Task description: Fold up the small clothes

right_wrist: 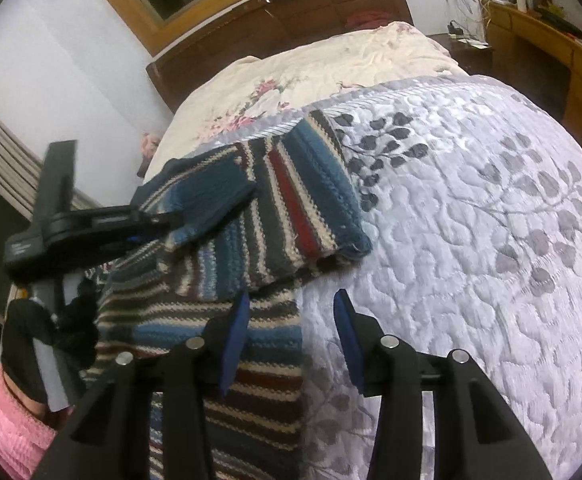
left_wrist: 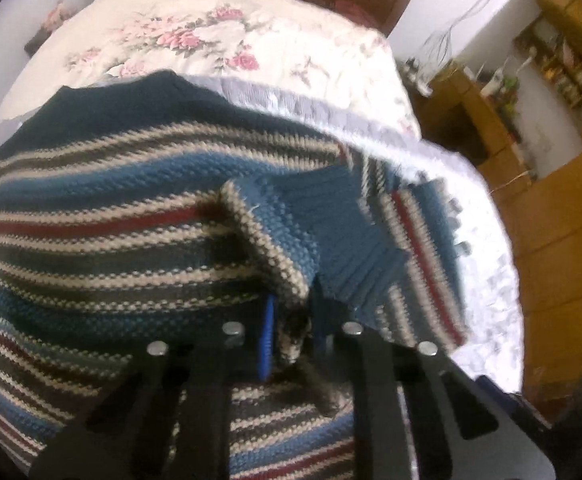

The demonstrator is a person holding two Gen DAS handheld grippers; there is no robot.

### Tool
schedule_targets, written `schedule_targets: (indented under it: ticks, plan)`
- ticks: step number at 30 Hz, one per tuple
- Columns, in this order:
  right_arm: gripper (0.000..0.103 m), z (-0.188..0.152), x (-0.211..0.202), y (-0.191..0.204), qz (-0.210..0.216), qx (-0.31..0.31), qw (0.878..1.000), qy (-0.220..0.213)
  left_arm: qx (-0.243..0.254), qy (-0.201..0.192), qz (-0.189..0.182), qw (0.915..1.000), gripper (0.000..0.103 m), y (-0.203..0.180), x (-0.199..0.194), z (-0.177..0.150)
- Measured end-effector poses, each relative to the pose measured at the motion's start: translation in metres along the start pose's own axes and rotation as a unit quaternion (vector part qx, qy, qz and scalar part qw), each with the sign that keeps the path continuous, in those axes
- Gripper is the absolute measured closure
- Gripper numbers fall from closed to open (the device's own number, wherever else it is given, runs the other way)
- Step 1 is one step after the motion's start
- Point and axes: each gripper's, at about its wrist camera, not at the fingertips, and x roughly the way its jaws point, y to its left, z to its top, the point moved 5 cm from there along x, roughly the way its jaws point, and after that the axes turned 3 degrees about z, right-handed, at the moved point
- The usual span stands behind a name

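Striped knit sweater (right_wrist: 275, 208) lay on the quilted bed cover (right_wrist: 471, 220), near its left side, one sleeve already laid across the body; you were mid-fold. Your left hand-held gripper (left_wrist: 291, 334) pinched a bunched edge of the knit between its blue pads, drawing it over, while your right hand-held gripper (right_wrist: 291, 344) hung spread and empty at the sweater's right edge, one finger over the knit, one over the cover. By my reading, the next move called for laying that pinched fold flat, letting go, then taking the lower hem.
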Motion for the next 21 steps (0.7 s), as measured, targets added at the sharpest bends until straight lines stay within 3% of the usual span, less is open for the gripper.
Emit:
schedule_targets:
  ticks: [6, 9, 13, 16, 21]
  plan:
    - [0.057, 0.008, 0.007, 0.016, 0.01, -0.01, 1.0, -0.001, 0.001, -0.074, -0.018, 0.9971, 0.093, 0.016, -0.056, 0.017]
    - [0.057, 0.015, 0.012, 0.027, 0.02, -0.018, 1.0, -0.003, 0.011, -0.1, 0.003, 0.9949, 0.093, 0.036, -0.073, 0.023]
    - [0.057, 0.027, 0.036, 0.044, 0.049, -0.022, 0.998, 0.015, -0.003, -0.073, -0.005, 0.9973, 0.091, 0.067, -0.062, 0.026]
    - [0.057, 0.032, 0.066, 0.049, 0.047, -0.021, 0.998, 0.038, 0.003, -0.054, 0.015, 0.9984, 0.087, 0.086, -0.04, 0.021]
    - [0.059, 0.023, 0.116, 0.033, 0.006, -0.011, 0.996, 0.084, -0.016, -0.045, 0.037, 0.9982, 0.066, 0.125, -0.029, 0.01]
